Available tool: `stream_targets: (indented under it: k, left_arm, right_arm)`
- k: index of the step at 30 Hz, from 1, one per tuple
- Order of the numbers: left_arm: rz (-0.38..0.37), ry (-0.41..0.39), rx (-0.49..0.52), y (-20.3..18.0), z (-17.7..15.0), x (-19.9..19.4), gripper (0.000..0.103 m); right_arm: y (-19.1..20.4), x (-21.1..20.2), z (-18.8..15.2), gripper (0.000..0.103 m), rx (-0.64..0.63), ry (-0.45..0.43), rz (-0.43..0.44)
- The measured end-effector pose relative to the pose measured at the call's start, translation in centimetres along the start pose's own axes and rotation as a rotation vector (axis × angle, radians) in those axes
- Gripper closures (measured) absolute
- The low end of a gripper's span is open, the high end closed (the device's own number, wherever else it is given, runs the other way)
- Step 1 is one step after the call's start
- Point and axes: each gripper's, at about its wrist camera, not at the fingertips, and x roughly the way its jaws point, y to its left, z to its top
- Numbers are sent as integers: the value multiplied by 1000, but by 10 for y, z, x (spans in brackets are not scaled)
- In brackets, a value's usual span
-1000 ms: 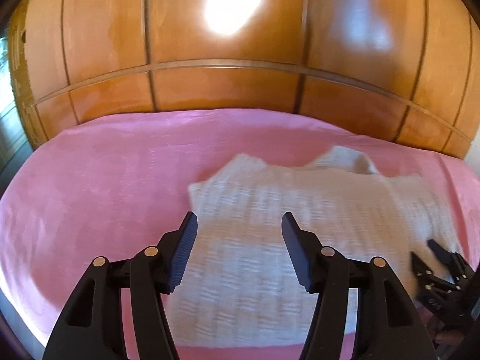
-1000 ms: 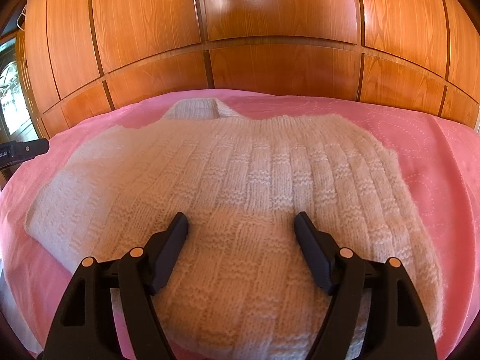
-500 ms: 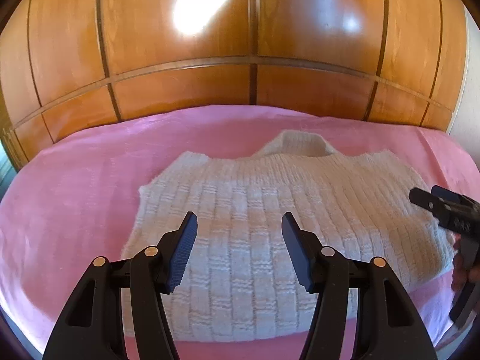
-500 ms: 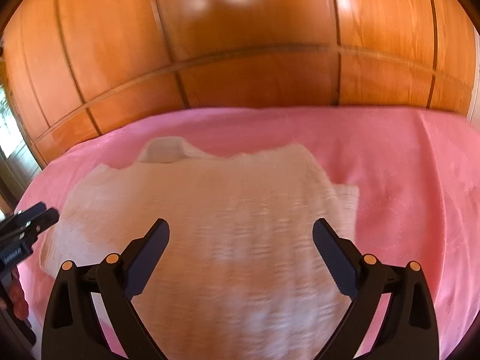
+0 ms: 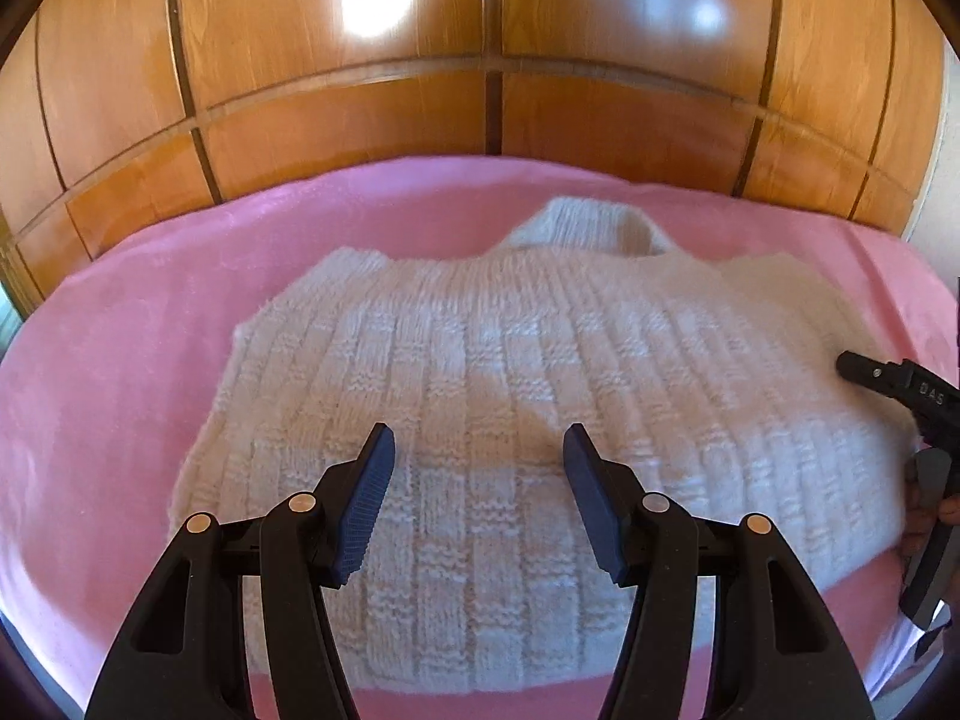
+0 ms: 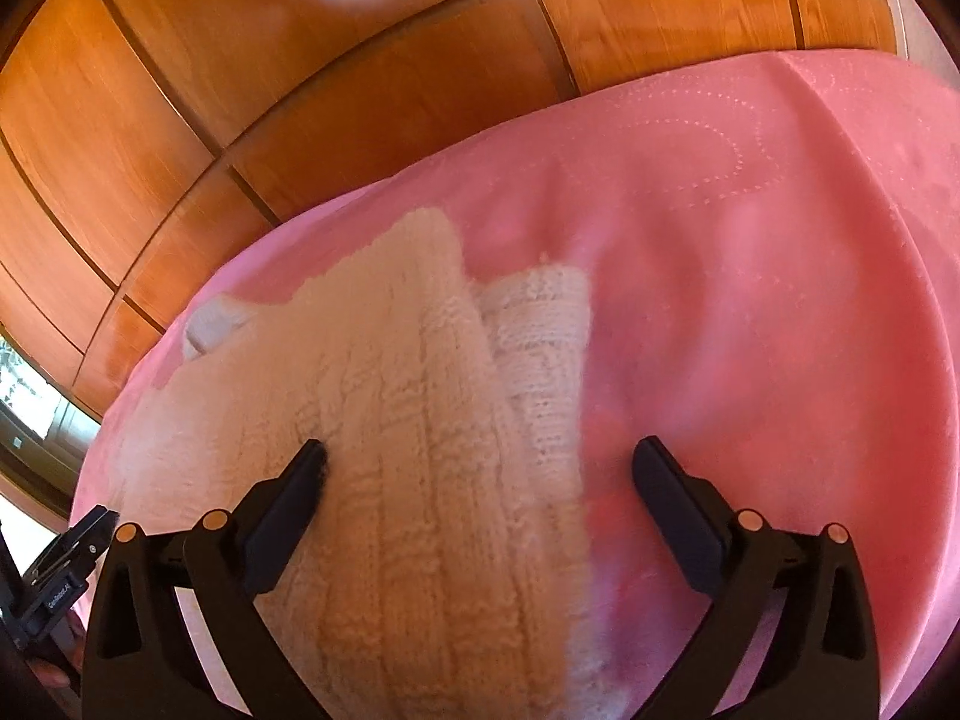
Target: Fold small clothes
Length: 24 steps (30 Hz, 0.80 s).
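Note:
A small cream knitted sweater (image 5: pixel 510 384) lies flat on a pink bedspread (image 5: pixel 120 360), collar (image 5: pixel 588 228) at the far side. My left gripper (image 5: pixel 478 480) is open and empty, hovering over the sweater's near middle. My right gripper (image 6: pixel 480 486) is open wide and empty, low over the sweater's right edge (image 6: pixel 408 450), where a tucked sleeve (image 6: pixel 540 348) sticks out from under the body. The right gripper also shows at the right edge of the left wrist view (image 5: pixel 888 384). The left gripper shows at the bottom left of the right wrist view (image 6: pixel 66 558).
A wooden panelled wardrobe (image 5: pixel 480 60) stands right behind the bed. Bare pink bedspread (image 6: pixel 750 270) stretches to the right of the sweater. A window (image 6: pixel 24 396) shows at the far left.
My right gripper has swung right and tilted, from over the sweater's middle to its right edge, and opened wider. My left gripper has shifted right and centred over the sweater.

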Motion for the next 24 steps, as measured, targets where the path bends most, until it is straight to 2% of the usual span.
stream_targets:
  k: [5,8,10,12,16,18,21,24]
  left_arm:
    - [-52,11,5,-3,-8,-7,45]
    - [-51,31,20,-8,-16,-4,45]
    - [-54,53,28,-10,-18,-1,45]
    - [-59,67,25,-9,-19,3,45]
    - [-59,67,13,-7,-16,1,45]
    - [-54,58,16,-8,-17,-1,45]
    - [-52,57,23,-7,-18,-2,45]
    - [-53,52,14,-6,-18,-5,45]
  right_arm:
    - [-22,-23,-9,3,59,-4,59]
    - [-31,-34,-20,2,80,5,107]
    - [-31,-41,-26,2,88,16,143]
    - [-29,-45,-32,3,101,32,215]
    - [-14,-41,-48,4,100,73,304]
    - [-5,-39,-54,5,73,81,314]
    - [7,-34,-58,5,25,90,272]
    - [10,-34,-58,4,28,84,265]
